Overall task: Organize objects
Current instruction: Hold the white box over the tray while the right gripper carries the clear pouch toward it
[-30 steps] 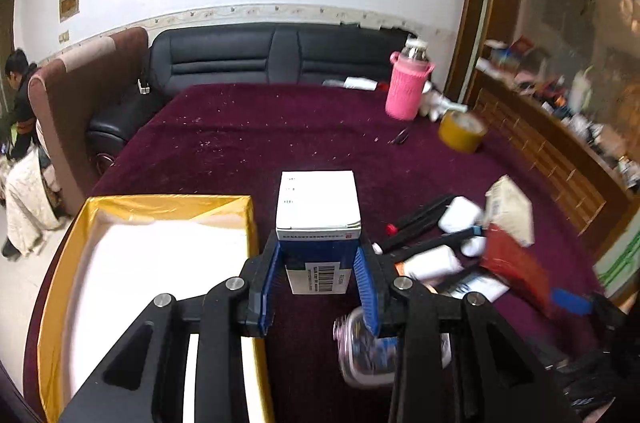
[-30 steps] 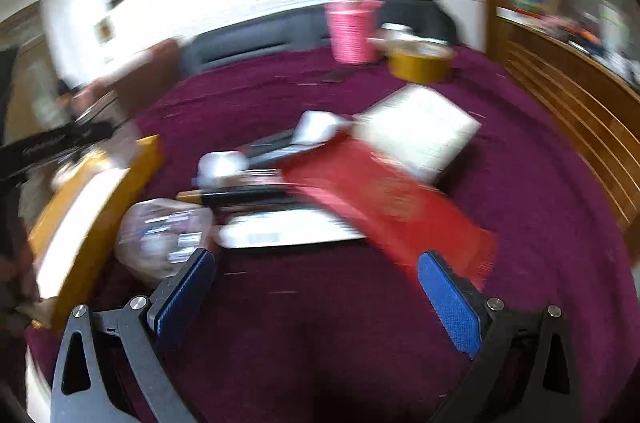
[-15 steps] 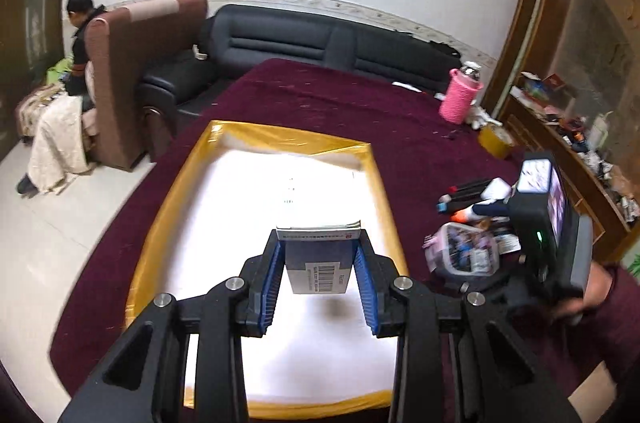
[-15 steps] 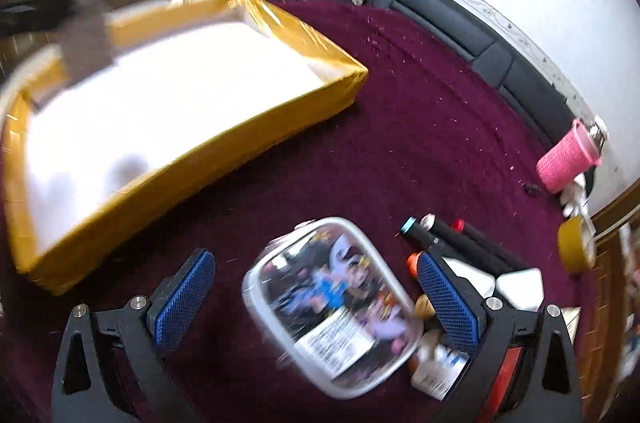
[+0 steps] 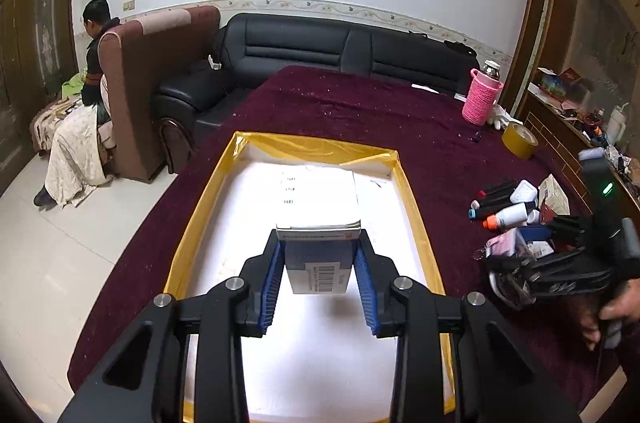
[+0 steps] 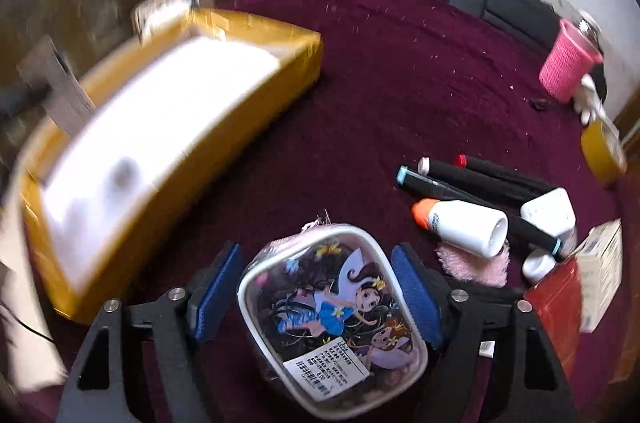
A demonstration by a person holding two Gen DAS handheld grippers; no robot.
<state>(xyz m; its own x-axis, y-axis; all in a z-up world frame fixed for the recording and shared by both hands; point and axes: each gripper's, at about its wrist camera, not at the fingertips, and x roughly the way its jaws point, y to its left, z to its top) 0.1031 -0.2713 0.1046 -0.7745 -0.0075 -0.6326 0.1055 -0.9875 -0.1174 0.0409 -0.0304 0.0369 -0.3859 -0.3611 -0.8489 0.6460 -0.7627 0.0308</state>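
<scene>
Boxed goods first: a small carton (image 5: 318, 223), white on top with a dark blue front face and a white barcode label, is clamped between the blue ribbed pads of the left gripper (image 5: 319, 281), which holds it over the white floor of a shallow tray (image 5: 404, 183) with glossy yellow walls. That tray sits on a dark maroon tablecloth (image 5: 360, 111) speckled with pale crumbs. To the tray's right lies a loose cluster of things: black marker pens (image 6: 492, 179) with coloured ends, a white glue bottle (image 6: 464, 223) with an orange cap lying on its side, a pink fluffy pad (image 6: 472, 263) under it, a red packet (image 6: 556, 307) and a pale box (image 6: 604, 263) at the edge. Nearest the tray is a clear rounded pouch (image 6: 328, 323) printed with cartoon fairy figures, white-rimmed, with a barcode sticker at its lower end and dark contents showing through. The right gripper (image 6: 316, 295) straddles this pouch, its jaws closing; the blue pads flank the pouch's upper sides, and a sliver of gap shows on the left, so no firm squeeze is visible. At the far side of the cloth stand a bottle in a pink knitted sleeve (image 5: 482, 95) and a roll of yellow tape (image 5: 519, 141).
</scene>
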